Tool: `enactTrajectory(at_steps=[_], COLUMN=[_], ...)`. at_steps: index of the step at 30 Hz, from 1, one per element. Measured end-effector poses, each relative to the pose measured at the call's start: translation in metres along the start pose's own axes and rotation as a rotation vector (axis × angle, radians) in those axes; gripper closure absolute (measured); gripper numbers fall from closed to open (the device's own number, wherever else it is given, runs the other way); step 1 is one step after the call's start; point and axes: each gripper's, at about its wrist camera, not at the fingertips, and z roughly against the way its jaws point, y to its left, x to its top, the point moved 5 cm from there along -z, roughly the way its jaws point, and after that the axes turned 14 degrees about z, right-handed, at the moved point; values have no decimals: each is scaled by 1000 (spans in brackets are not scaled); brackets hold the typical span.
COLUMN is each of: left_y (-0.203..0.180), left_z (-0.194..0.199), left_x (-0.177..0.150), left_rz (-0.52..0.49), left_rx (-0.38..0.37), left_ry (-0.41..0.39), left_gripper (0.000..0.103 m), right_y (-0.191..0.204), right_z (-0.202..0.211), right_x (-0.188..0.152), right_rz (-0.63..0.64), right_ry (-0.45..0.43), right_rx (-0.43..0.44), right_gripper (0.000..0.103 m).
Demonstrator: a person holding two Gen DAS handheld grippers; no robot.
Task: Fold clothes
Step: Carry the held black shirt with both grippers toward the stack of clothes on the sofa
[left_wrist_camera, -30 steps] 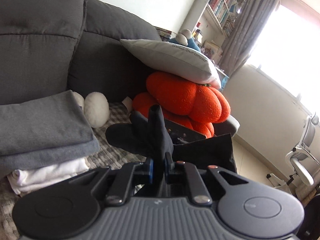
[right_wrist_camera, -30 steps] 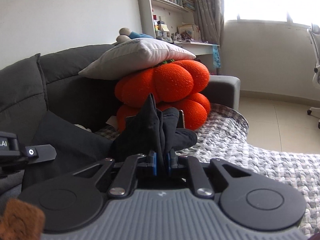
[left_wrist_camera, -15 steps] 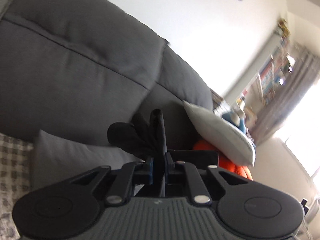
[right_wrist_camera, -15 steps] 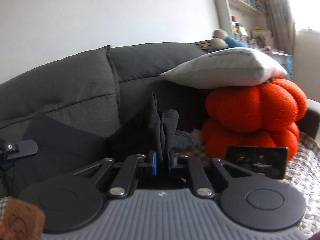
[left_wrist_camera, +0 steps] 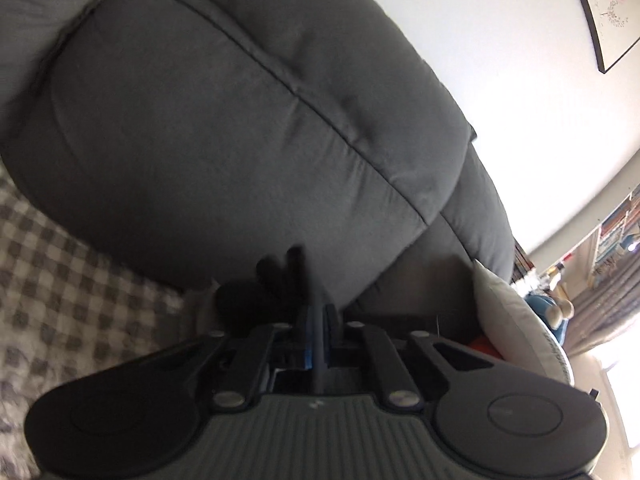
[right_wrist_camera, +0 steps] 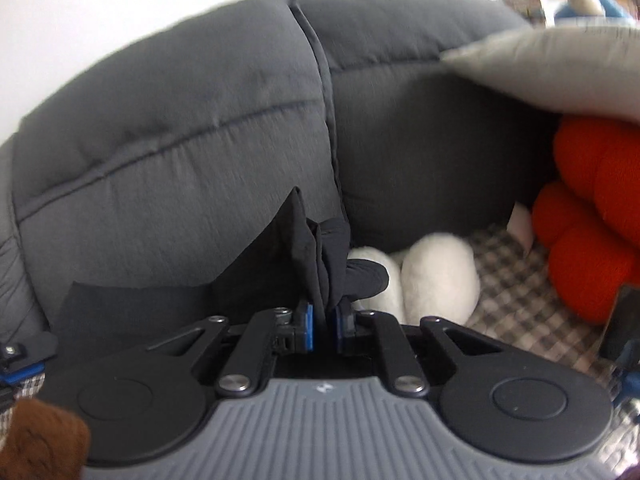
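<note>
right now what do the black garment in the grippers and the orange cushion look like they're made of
Black garment: thin matte woven cloth, probably cotton or a blend; it creases sharply and bunches between the right gripper fingers, and the left gripper pinches it too.
Orange cushion: fuzzy plush or chenille-like knit, judging by its soft lobes.

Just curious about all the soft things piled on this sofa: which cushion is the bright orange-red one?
The lumpy, pumpkin-shaped cushion at the right end of the sofa. It lies under the flat pale grey pillow; the round white plush sits beside it on the checked cover.

No text, label, brand or number is readable in either view.
</note>
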Motion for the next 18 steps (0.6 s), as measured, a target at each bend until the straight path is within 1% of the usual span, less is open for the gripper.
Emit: enactTrajectory(at_steps=[2, 4, 6, 8, 10, 11, 12, 13, 14, 18], left_y=[2, 4, 8, 7, 7, 7, 8, 8, 8, 8], left_z=[-3, -7, -15, -18, -16, -15, -15, -14, -13, -11], left_x=[2, 3, 1, 2, 2, 2, 2, 2, 2, 2], left_rz=[-9, -18, 8, 24, 27, 29, 30, 31, 33, 36], left_rx=[14, 28, 27, 23, 22, 22, 22, 21, 21, 17], left_ry=[-13, -26, 17, 26, 21, 18, 15, 12, 9, 6], left_gripper=[99, 99, 99, 99, 99, 99, 99, 99, 99, 99], right_y=[-2, -5, -6, -8, -10, -11, -13, -14, -14, -18], right_z=[-5, -9, -13, -16, -16, -16, -15, -13, -10, 0], right_x=[-4, -6, -9, -12, -13, -13, -12, -12, -11, -15], right_rz=[-13, -49, -53, -56, -64, -67, -68, -66, -66, -92], right_ry=[11, 9, 19, 30, 25, 20, 13, -2, -19, -54], right_rx=[1, 26, 13, -2, -16, -27, -40, -64, -78, -91], right_gripper=[90, 90, 89, 83, 82, 72, 54, 48, 44, 44])
